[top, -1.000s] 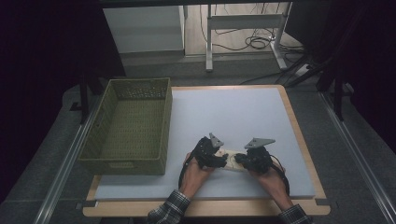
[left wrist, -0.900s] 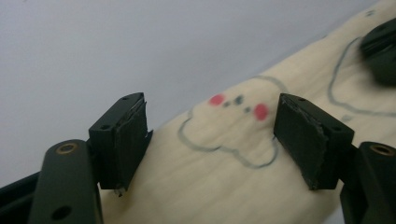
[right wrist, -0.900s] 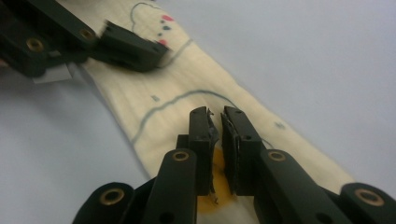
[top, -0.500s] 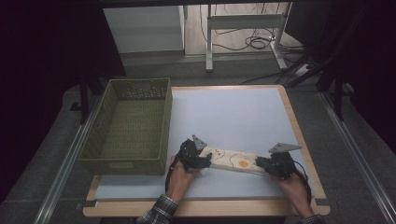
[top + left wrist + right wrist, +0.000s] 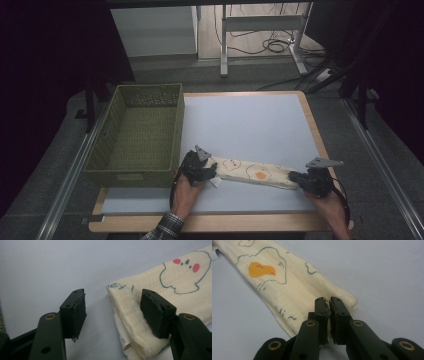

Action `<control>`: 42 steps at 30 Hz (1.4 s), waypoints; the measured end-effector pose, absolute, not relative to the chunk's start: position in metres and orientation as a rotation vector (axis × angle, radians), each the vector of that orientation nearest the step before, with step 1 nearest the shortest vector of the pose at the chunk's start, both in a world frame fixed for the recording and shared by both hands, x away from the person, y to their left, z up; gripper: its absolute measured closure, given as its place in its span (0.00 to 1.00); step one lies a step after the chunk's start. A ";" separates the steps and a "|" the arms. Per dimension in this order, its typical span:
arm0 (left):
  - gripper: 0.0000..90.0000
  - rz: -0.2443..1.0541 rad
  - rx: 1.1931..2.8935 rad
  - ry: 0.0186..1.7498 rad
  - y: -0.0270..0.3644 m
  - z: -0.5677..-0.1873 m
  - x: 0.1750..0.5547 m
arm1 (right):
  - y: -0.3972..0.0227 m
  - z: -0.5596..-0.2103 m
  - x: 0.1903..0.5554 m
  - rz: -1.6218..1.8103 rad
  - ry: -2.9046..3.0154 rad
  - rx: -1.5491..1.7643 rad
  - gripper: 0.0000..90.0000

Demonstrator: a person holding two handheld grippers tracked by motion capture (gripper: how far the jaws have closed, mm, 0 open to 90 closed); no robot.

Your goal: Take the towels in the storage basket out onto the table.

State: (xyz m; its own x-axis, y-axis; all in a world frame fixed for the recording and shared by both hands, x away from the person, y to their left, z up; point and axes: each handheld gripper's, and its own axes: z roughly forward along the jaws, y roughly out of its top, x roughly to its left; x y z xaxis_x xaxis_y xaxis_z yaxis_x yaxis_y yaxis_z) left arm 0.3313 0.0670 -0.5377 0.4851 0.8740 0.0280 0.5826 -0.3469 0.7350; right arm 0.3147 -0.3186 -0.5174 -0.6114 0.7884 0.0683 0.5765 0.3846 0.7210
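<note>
A cream cloth [image 5: 252, 172] with cartoon prints lies folded into a long strip near the table's front edge. My left gripper [image 5: 207, 170] is at its left end. In the left gripper view this gripper [image 5: 115, 312] stands open, with the cloth's [image 5: 175, 282] folded end and white label [image 5: 121, 337] between the jaws and one jaw resting on the fabric. My right gripper [image 5: 300, 179] is at the strip's right end. In the right gripper view it [image 5: 329, 307] is shut on the cloth's [image 5: 294, 290] corner edge.
A green woven basket [image 5: 132, 177] stands along the table's left side, close to my left hand. The pale blue tabletop [image 5: 250, 120] stretches behind the cloth. Its wooden rim [image 5: 315, 135] runs along the right. Beyond the table are desk legs and cables on the floor.
My two grippers have drawn apart from the middle, the left one to the left and the right one to the right. The cloth between them has stretched into a long strip.
</note>
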 end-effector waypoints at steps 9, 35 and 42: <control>0.55 0.560 2.000 1.151 0.067 -0.520 0.308 | -0.321 -0.494 0.314 1.063 2.337 1.161 0.85; 0.75 0.302 1.940 1.272 0.075 -0.541 0.308 | -0.328 -0.517 0.345 1.080 2.507 1.178 0.91; 0.93 0.282 1.932 1.236 0.076 -0.540 0.310 | -0.330 -0.513 0.342 1.102 2.515 1.199 0.93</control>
State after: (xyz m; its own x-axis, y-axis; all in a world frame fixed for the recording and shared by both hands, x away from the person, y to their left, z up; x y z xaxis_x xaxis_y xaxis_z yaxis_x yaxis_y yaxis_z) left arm 0.3101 0.0761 -0.5399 0.4961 0.8388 -0.2243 0.6588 -0.1953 0.7265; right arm 0.3421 -0.3303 -0.5131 -0.6709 0.7215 0.1711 0.6148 0.4122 0.6724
